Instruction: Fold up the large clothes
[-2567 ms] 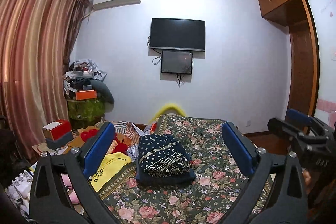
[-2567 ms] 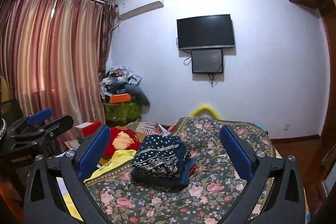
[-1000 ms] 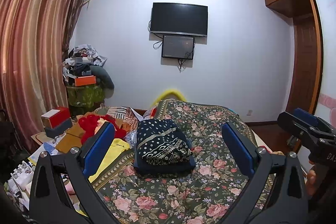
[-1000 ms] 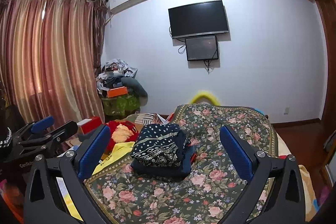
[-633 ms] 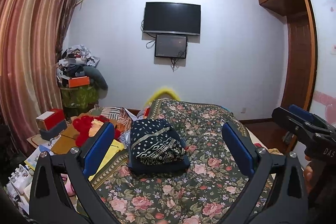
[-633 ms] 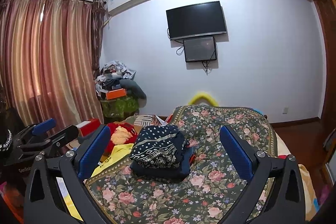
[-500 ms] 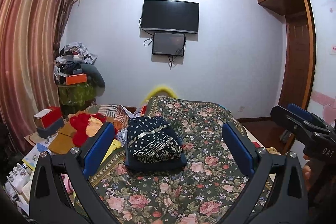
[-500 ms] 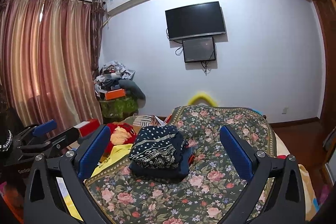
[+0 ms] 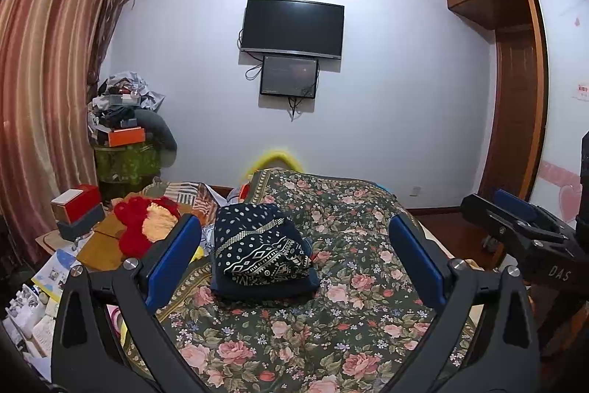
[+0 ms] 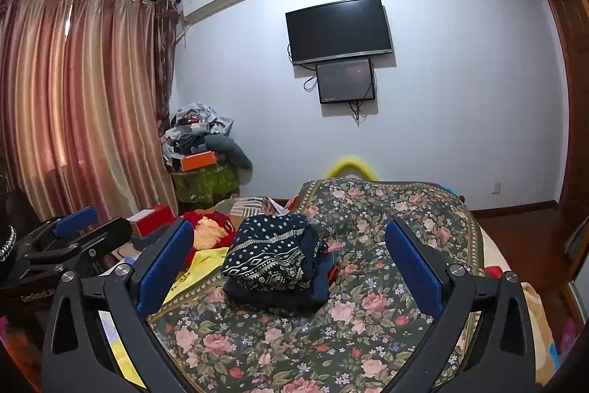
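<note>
The left gripper (image 9: 294,258) hangs above the floral bedspread (image 9: 331,330) with its blue-padded fingers (image 9: 173,258) spread wide and nothing between them; the right gripper (image 10: 291,258) is likewise wide apart and empty. The folded dark blue garment (image 9: 257,245), dotted and banded with white patterning, sits stacked on another dark folded piece on the bedspread, ahead of both grippers and touching neither. In the left wrist view the right gripper's body shows the white letters "DAS" at the frame's right edge; in the right wrist view the left gripper's body reads "GenRobot.A", cut off. A yellow cloth (image 10: 200,262) beside the stack carries dark lettering too small to read. A television (image 9: 292,26) hangs on the wall.
</note>
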